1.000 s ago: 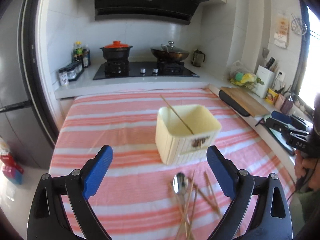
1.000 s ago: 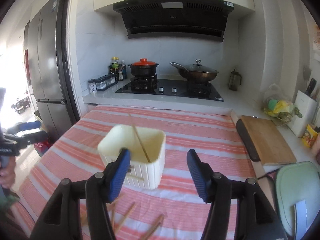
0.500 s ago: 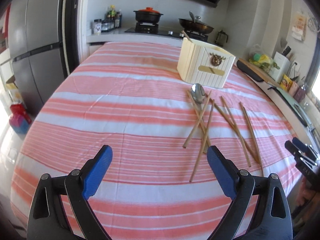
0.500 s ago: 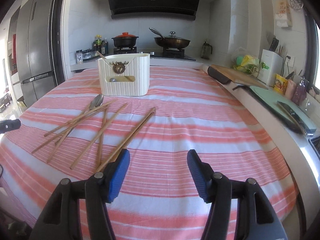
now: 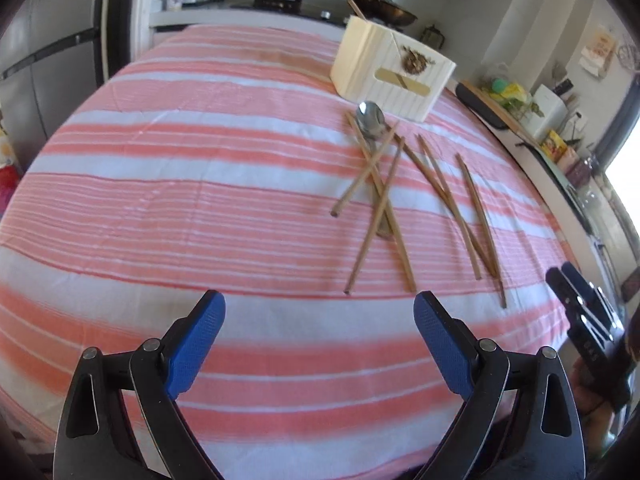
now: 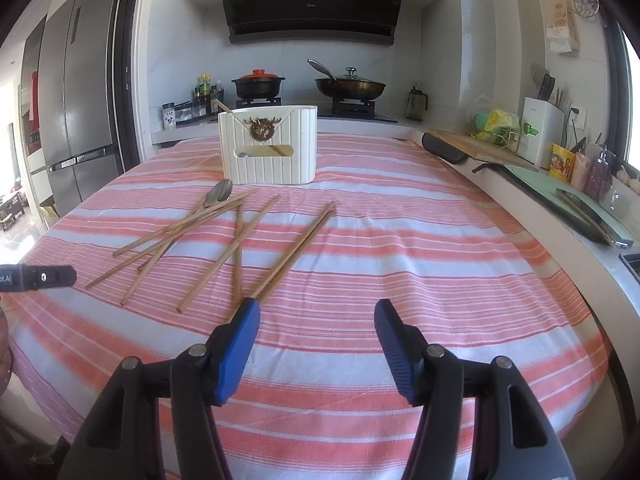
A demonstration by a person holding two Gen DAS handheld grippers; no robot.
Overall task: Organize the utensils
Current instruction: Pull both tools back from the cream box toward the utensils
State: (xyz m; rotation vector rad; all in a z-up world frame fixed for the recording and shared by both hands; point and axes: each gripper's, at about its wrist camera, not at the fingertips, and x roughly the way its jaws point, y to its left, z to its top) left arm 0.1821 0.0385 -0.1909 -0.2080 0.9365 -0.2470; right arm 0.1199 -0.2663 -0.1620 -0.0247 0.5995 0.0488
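task barely begun: one chopstick (image 6: 222, 107) stands in the cream holder (image 6: 268, 152) while the loose chopsticks (image 6: 224, 240) and spoon (image 6: 218, 194) lie on the striped table (image 6: 400, 248), left claw (image 5: 319, 340) and right claw (image 6: 316, 344) both released, empty.

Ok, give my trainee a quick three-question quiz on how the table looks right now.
1. True or false: the spoon lies under some chopsticks.
2. What does the right gripper hold: A) a chopstick, B) the spoon, C) nothing?
3. Fill in: one chopstick already leans inside the cream ____.

Key: 1 true; 2 C, both it and the left gripper are open and empty; 3 holder.
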